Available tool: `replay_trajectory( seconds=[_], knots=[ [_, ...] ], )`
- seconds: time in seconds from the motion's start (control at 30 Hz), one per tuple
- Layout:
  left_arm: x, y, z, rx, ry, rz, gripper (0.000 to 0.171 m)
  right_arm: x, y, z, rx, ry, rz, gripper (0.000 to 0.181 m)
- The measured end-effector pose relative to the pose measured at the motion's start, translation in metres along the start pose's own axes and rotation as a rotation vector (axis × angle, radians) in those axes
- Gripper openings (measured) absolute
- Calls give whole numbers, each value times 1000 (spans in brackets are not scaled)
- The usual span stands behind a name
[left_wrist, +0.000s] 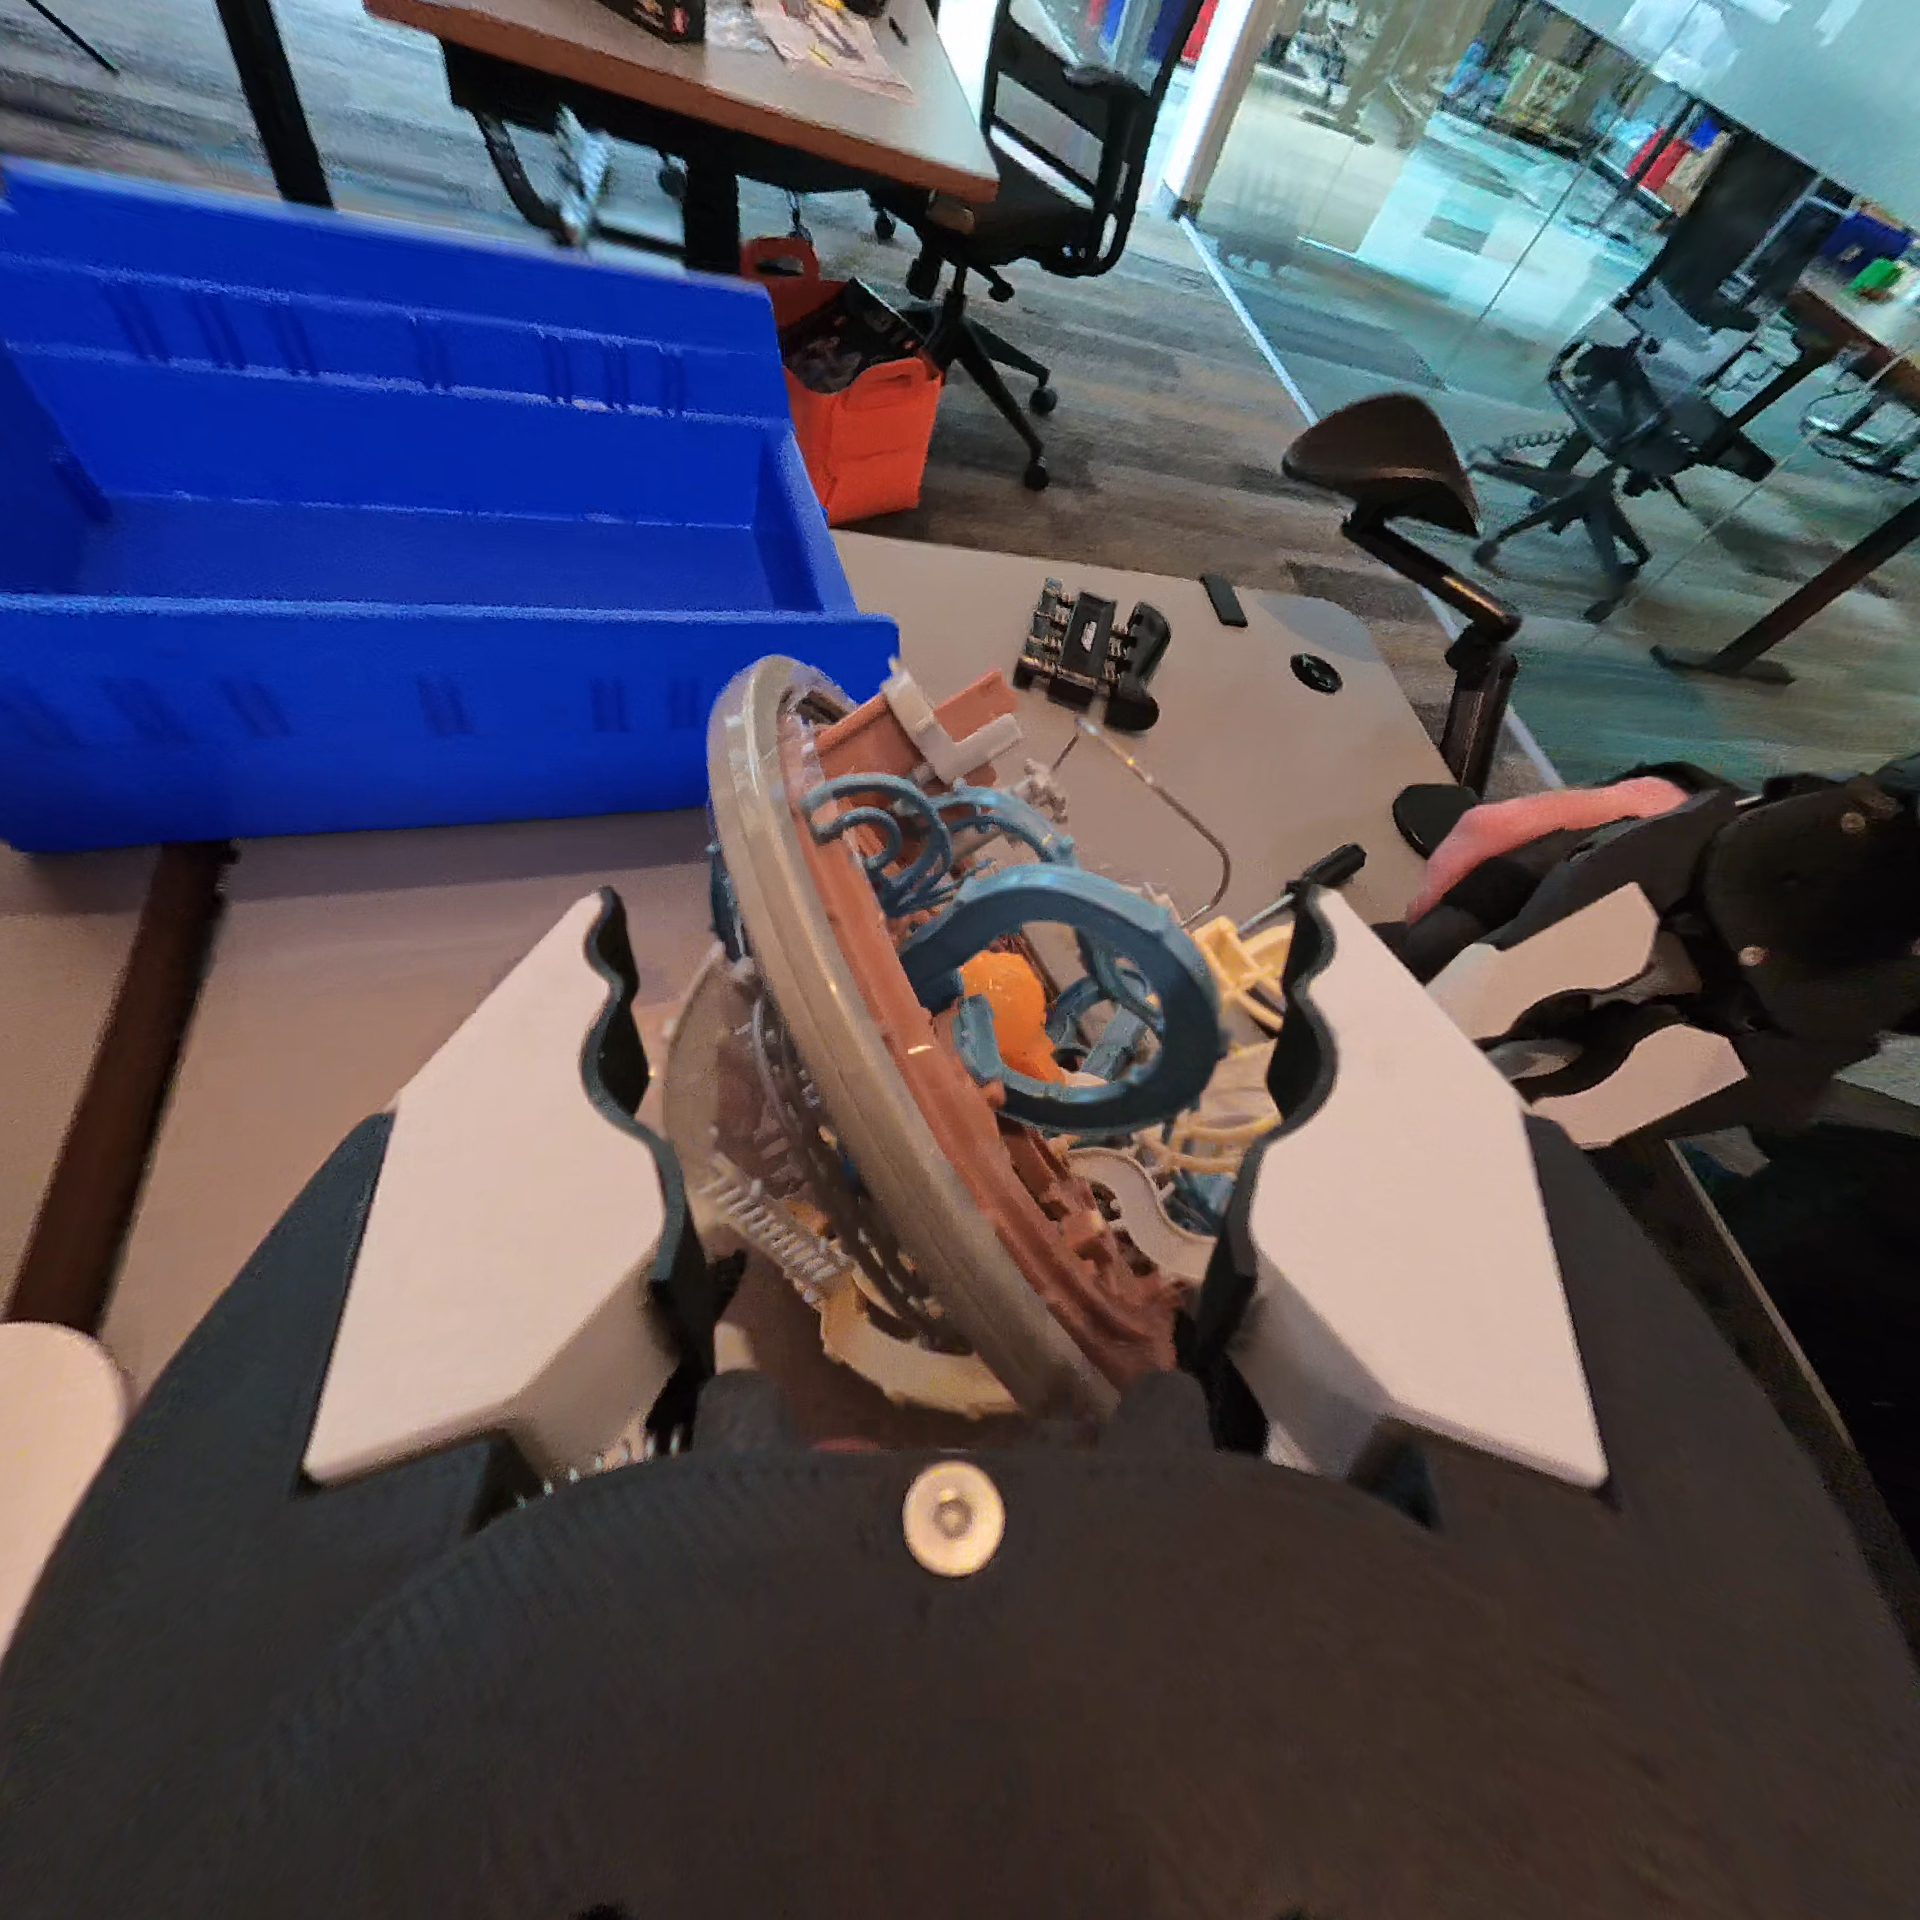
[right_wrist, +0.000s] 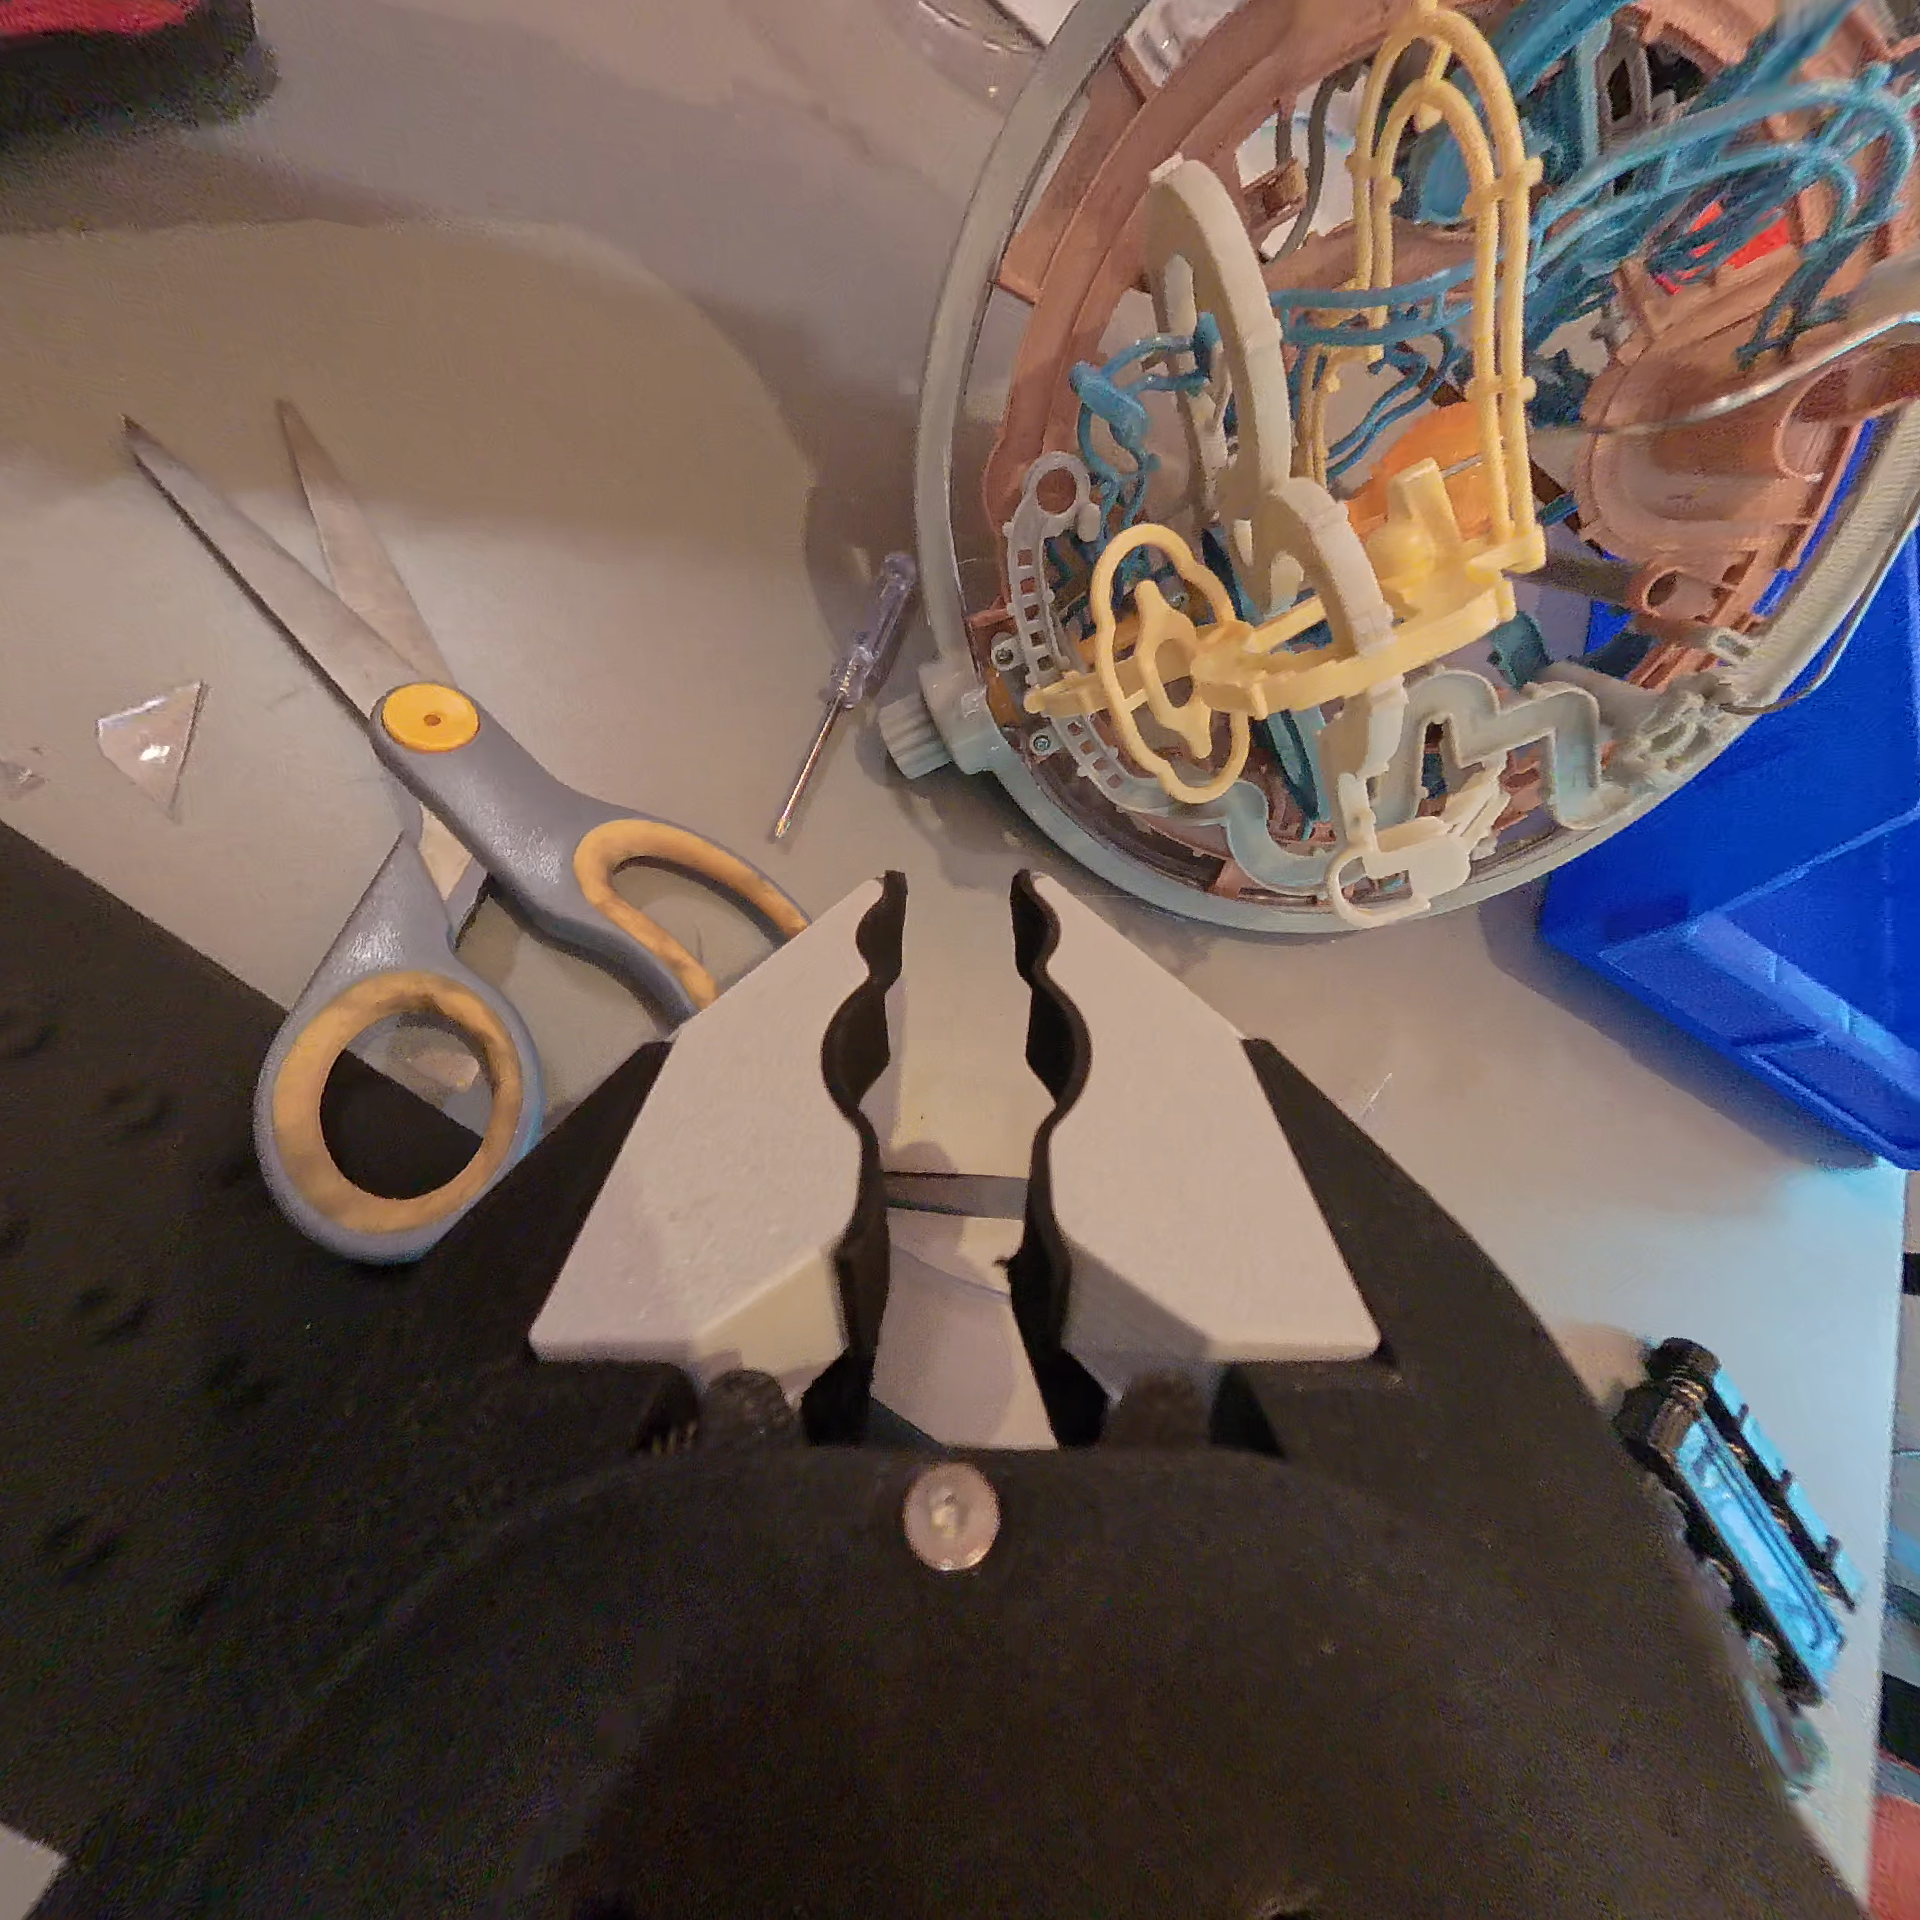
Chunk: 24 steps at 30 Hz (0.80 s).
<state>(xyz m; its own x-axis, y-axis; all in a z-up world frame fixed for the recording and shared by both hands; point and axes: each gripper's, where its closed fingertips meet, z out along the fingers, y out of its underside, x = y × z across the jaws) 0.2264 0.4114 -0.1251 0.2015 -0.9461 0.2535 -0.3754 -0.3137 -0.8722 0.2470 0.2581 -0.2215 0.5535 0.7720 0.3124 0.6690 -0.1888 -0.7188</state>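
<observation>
A ball-shaped maze toy (left_wrist: 935, 1039) with brown, blue, cream and orange tracks inside a grey ring sits between the fingers of my left gripper (left_wrist: 956, 925), which is shut on it and holds it tilted over the grey table (left_wrist: 1299, 748). The toy also shows in the right wrist view (right_wrist: 1351, 520), with its lower rim close to the table. My right gripper (right_wrist: 956, 894) has its jaws a narrow gap apart with nothing clearly between them. It hovers over the table just in front of the toy. It also shows at the right of the left wrist view (left_wrist: 1455, 1029), held by a hand (left_wrist: 1538, 821).
A blue bin (left_wrist: 364, 582) stands on the table behind the toy (right_wrist: 1766, 987). Grey and yellow scissors (right_wrist: 488, 790), a small screwdriver (right_wrist: 847, 686) and clear plastic shards (right_wrist: 156, 738) lie left of the right gripper. A black clip-like part (left_wrist: 1091, 655) lies farther off. Office chairs and an orange bag (left_wrist: 862, 426) stand beyond the table.
</observation>
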Motion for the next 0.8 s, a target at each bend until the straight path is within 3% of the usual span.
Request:
replay_trajectory(
  seconds=[0.1,0.17,0.2,0.3,0.4,0.5,0.57,0.8],
  knots=[
    [9,-27,-37,31,-130,123,118,11,-1,-1,74,53,44,15],
    [32,-33,-56,-38,-187,277,104,15,6,1,81,55,95,19],
    [56,-28,-58,-98,-142,372,93,17,9,1,97,51,125,18],
    [116,23,-47,-384,11,662,63,17,13,-1,137,37,173,18],
    [136,100,-27,-671,108,839,50,19,8,-6,176,50,167,15],
    [122,159,-10,-813,115,861,40,20,8,-8,194,54,178,15],
    [116,178,-1,-815,128,812,37,19,7,-9,204,53,175,13],
    [110,177,22,-702,147,701,27,16,8,-9,206,47,156,13]
  ],
)
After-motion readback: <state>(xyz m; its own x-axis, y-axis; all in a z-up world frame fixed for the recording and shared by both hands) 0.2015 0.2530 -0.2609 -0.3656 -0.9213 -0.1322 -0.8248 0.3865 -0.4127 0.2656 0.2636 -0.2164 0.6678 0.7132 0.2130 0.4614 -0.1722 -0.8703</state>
